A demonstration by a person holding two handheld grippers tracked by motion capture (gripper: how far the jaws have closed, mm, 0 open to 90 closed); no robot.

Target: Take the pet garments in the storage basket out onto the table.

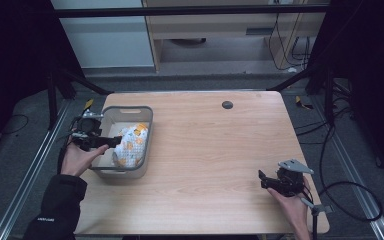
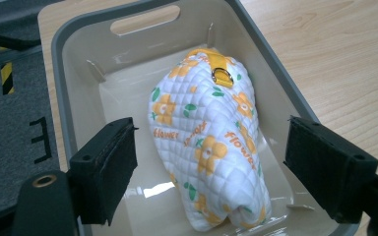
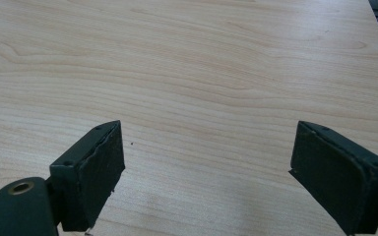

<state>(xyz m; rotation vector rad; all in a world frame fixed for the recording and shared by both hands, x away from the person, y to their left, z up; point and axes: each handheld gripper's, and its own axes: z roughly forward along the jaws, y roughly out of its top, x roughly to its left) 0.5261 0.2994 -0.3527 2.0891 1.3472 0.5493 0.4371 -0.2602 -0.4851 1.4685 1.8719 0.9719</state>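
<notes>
A white quilted pouch (image 2: 211, 142) with orange flowers and a yellow loop lies inside a grey bin (image 2: 64, 83). In the high view the pouch (image 1: 131, 142) and the bin (image 1: 149, 135) sit at the table's left side. My left gripper (image 2: 221, 172) is open, its jaws wide apart on either side of the pouch without touching it. In the high view my left gripper (image 1: 114, 141) reaches over the bin's left wall. My right gripper (image 3: 211, 172) is open over bare wood, and in the high view my right gripper (image 1: 263, 181) rests near the table's front right.
The wooden table (image 1: 215, 150) has a small dark round hole (image 1: 227, 104) near its far edge. Cables (image 1: 350, 200) trail on the floor to the right. Dark metal frame legs (image 1: 75, 80) stand at the far corners.
</notes>
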